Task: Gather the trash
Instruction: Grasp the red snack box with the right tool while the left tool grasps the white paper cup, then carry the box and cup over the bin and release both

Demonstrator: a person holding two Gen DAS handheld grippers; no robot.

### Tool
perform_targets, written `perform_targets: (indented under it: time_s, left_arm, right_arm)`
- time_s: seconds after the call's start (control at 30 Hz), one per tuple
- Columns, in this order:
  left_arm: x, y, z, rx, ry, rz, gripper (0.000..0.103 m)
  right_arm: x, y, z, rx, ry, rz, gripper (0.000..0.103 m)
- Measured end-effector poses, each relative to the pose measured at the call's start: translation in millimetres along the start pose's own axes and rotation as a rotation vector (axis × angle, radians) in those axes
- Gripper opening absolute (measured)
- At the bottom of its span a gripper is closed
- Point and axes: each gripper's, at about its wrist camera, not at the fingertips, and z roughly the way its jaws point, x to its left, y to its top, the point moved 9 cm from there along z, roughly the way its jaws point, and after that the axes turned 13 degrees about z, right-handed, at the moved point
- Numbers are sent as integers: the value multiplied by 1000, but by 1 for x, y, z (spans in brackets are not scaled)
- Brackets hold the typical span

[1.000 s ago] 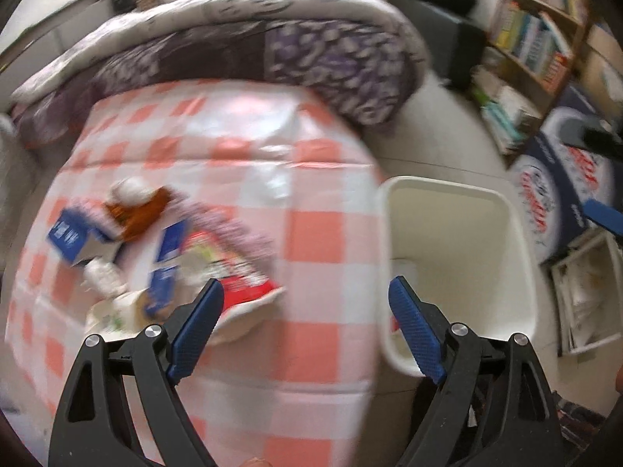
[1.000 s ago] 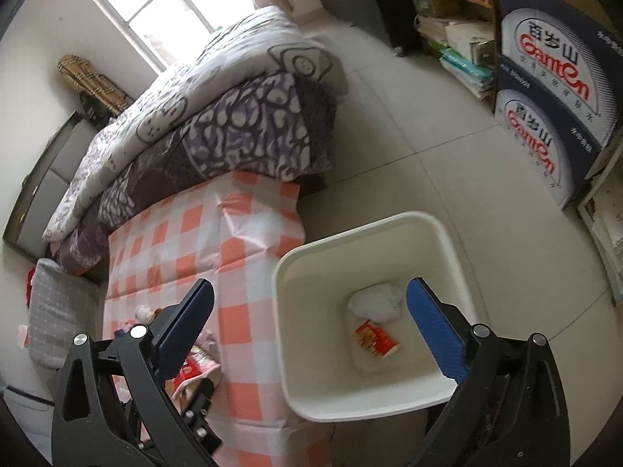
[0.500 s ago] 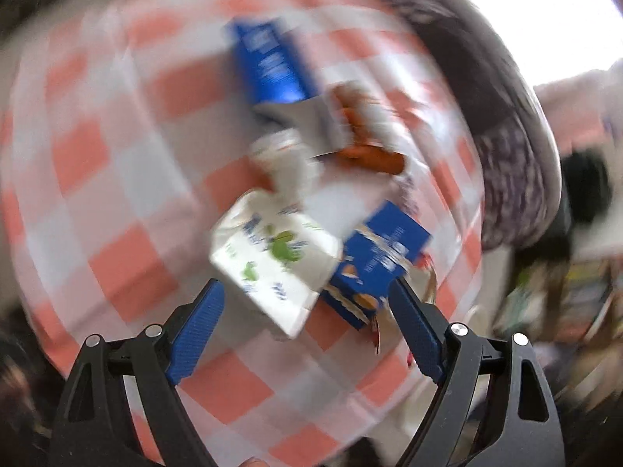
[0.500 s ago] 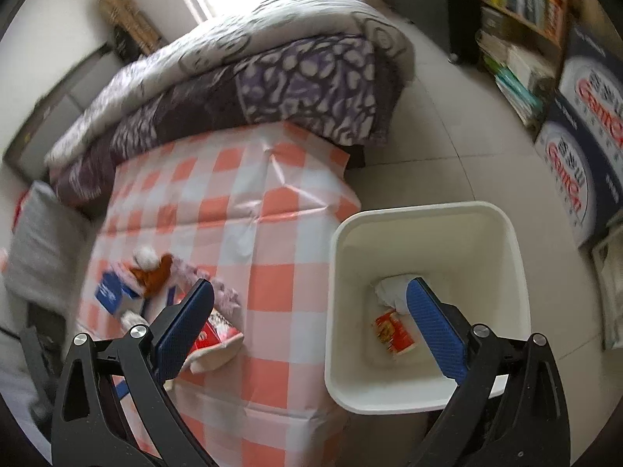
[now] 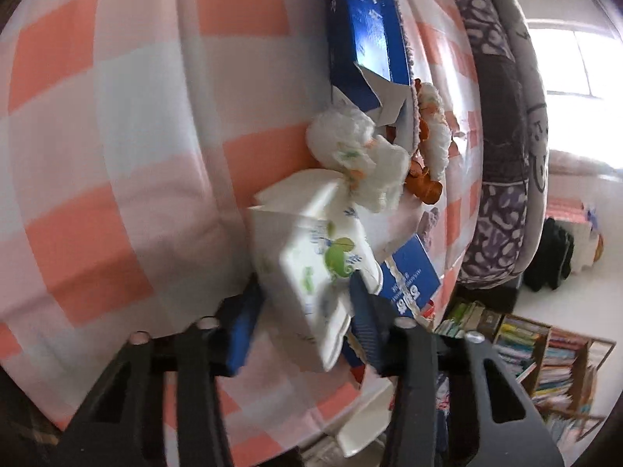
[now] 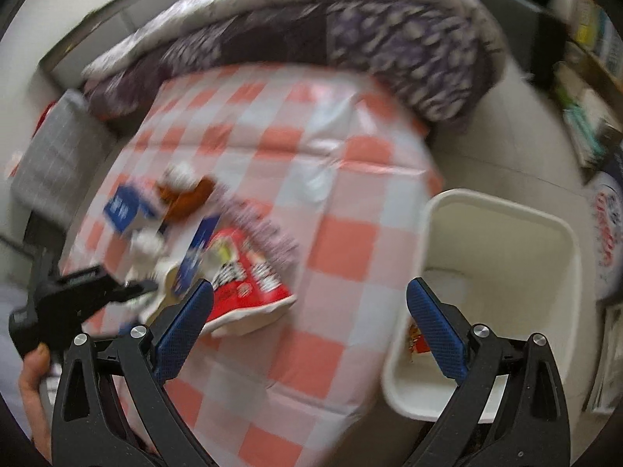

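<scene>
A pile of trash lies on the checked tablecloth (image 5: pixel 117 124): a white carton with green print (image 5: pixel 311 264), a crumpled tissue (image 5: pixel 350 144), two blue boxes (image 5: pixel 366 27), orange peel (image 5: pixel 424 186). My left gripper (image 5: pixel 307 311) has its fingers closed around the white carton. In the right wrist view my right gripper (image 6: pixel 311 330) is open and empty, above the table between a red snack bag (image 6: pixel 249 280) and the white bin (image 6: pixel 502 272). The left gripper (image 6: pixel 132 292) shows there at the pile.
The white bin stands on the floor right of the table and holds a red wrapper (image 6: pixel 418 340) and white paper. A purple quilted bed (image 6: pixel 350 39) lies behind the table. Bookshelves (image 5: pixel 545 362) stand along the right wall.
My left gripper swung from the bin side over to the pile and closed on the white carton. My right gripper moved from above the bin toward the table, staying open.
</scene>
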Motion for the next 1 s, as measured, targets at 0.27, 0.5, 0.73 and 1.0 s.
perform_targets:
  time_s: [0.27,0.5,0.73,1.0]
  left_arm:
    - [-15,31,-34,-122,120,284,28]
    - [-42,38,-67,-225,197,518,28]
    - [-62,44,-102,-350,242,646,29]
    - [-86,42,-135,-482,289,739,29]
  right_arm:
    - [37,-21,35,72,13,-121,95]
    - [52,-31,67,141,-16,-169,39]
    - [75,-11,36,42,96,-117,31]
    - [102,9,-18,-165,178,-120,31]
